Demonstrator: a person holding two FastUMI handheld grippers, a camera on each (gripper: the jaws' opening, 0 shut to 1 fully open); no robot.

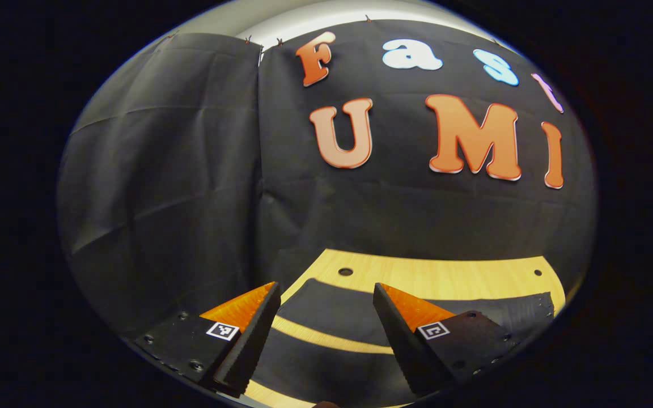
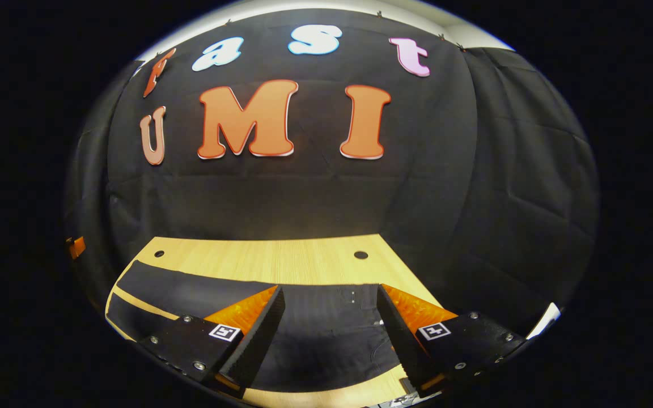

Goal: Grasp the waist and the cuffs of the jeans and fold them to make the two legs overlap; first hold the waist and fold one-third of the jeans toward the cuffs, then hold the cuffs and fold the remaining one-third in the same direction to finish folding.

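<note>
Left gripper (image 1: 326, 328): two wedge-shaped jaws, each tapering to a point toward 12 o'clock. The inner faces are ribbed. Each jaw is mounted on a flat plate fastened with round-head screws (image 1: 196, 365) along its outer edge. A small square black-and-white marker (image 1: 223, 331) sits on each plate near the jaw base.

Right gripper (image 2: 331, 328): same build. Two wedge-shaped jaws with ribbed inner faces, flat plates with screws (image 2: 199, 365) at 7 and 5 o'clock, and one square marker (image 2: 435, 330) on each plate.
</note>
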